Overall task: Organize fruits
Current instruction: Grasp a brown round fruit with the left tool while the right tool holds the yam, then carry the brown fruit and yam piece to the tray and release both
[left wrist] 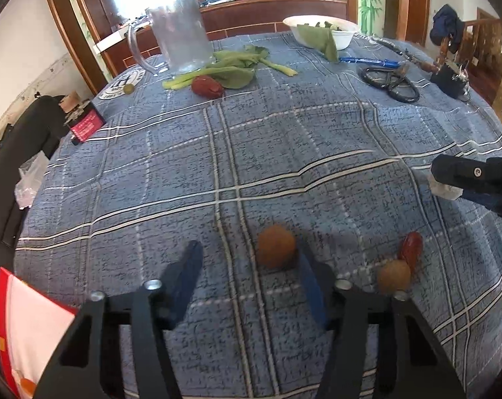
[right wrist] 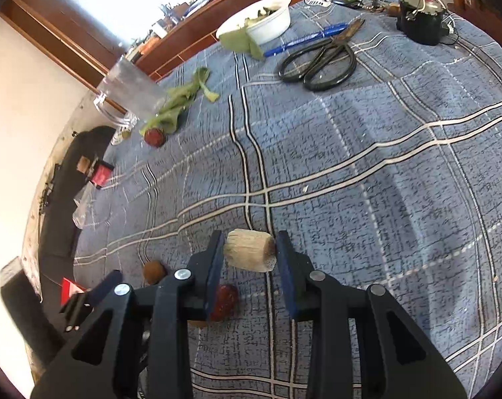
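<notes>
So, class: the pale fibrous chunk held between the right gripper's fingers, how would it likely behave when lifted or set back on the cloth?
The pale chunk looks fibrous and dry, so probably light and grippy, not slippery. Its barrel shape suggests it could roll on the tablecloth if laid sideways. The right gripper spans it without visible squashing, so it seems fairly stiff.

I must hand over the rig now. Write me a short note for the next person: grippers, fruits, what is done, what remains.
Left gripper: open, holds nothing, low over the cloth with the round brown fruit by its right finger.
Right gripper: shut on the pale cylinder piece, above the tablecloth.
Near fruits: small brown fruit touching a red date.
Far: another red date by the greens and pitcher.
Done: no grouping visible yet.
Left: probably gather the scattered fruits together.
</notes>
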`<action>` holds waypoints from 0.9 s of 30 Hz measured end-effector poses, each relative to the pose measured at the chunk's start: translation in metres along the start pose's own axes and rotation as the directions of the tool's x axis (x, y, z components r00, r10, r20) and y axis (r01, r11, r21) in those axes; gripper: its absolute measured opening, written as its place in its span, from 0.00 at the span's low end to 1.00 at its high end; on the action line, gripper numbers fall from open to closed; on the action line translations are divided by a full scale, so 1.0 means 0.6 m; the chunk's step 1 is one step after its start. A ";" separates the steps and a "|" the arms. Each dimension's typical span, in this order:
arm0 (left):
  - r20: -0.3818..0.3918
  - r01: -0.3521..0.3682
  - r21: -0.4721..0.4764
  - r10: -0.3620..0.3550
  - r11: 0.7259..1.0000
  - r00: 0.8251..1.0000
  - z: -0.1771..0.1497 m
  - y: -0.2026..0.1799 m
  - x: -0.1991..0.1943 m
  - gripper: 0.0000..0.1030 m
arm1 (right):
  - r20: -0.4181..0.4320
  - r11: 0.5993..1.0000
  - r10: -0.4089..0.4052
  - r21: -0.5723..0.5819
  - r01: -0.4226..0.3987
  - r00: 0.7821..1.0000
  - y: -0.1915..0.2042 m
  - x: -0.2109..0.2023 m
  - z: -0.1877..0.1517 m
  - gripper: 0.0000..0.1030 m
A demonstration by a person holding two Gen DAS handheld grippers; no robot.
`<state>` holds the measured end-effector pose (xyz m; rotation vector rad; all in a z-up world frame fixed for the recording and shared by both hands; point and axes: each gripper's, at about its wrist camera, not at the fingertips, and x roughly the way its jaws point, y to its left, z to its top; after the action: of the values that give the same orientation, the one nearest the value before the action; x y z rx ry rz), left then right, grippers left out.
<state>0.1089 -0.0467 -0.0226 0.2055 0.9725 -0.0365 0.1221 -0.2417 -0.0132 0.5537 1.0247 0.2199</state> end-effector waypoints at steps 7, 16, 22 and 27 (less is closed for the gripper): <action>0.017 0.070 0.014 -0.070 0.997 0.997 0.003 -0.009 0.002 0.21 | -0.001 1.000 0.016 0.025 -0.016 1.000 -0.009 -0.004 0.003 0.33; 0.063 0.056 -0.001 -0.056 0.998 0.996 -0.007 0.000 -0.024 0.21 | 0.002 0.999 0.035 0.026 -0.035 0.999 -0.006 -0.009 0.002 0.33; 0.138 0.035 -0.036 -0.030 0.999 0.990 -0.028 0.020 -0.094 0.21 | 0.011 0.997 0.079 0.018 -0.080 0.997 0.002 -0.015 -0.001 0.33; 0.183 0.034 -0.084 -0.018 0.996 0.983 -0.065 0.053 -0.157 0.21 | 0.033 0.991 0.133 -0.016 -0.133 0.991 0.024 -0.025 -0.007 0.33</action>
<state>0.0276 -0.0137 0.0388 0.1073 0.7926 -0.0365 0.1120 -0.2347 0.0037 0.6120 0.9538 0.3343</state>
